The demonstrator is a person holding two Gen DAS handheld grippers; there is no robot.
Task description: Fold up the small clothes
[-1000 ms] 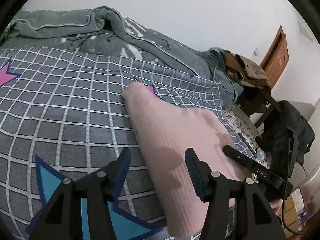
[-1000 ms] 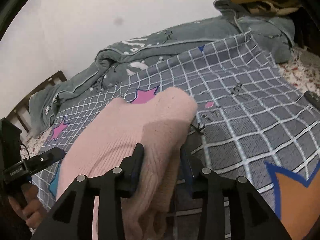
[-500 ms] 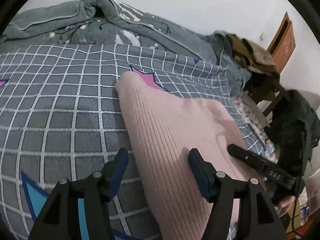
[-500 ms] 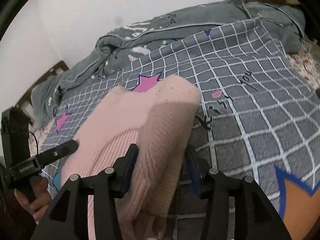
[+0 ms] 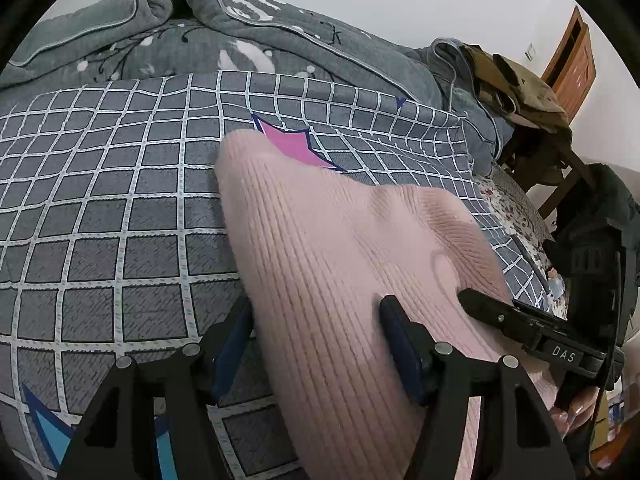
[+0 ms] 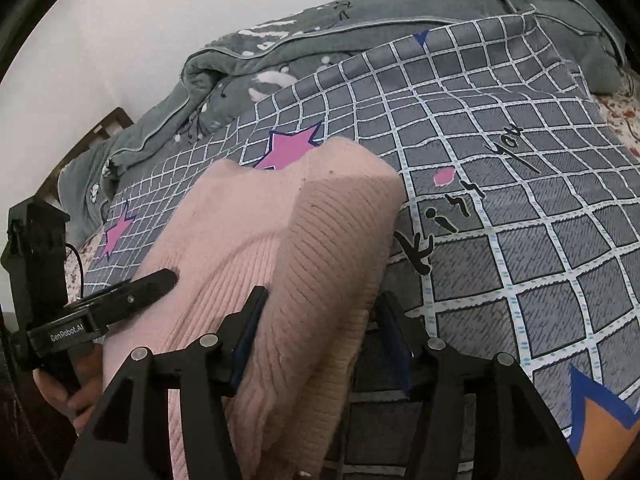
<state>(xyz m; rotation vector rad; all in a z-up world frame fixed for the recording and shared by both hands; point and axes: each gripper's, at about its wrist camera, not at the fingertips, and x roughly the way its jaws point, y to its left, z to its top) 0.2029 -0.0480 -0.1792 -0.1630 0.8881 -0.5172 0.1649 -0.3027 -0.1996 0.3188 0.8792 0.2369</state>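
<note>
right now my left gripper (image 5: 316,320) straddles the near left edge of the pink knit sweater (image 5: 344,248) — jaws apart, not pinching it. my right gripper (image 6: 320,312) is opening around the sweater's thick folded right edge, fabric between the jaws. the sweater lies on the grey checked blanket (image 5: 120,200), its far end by a pink star (image 6: 294,146).

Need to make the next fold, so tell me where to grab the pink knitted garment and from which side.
Probably best: take the pink knitted garment by its thick folded near end, coming in from the near side. There it lies doubled between the fingers of the right gripper, whose jaws are opening; the left gripper straddles the other near edge, open. The far end lies flat on the checked blanket.
</note>
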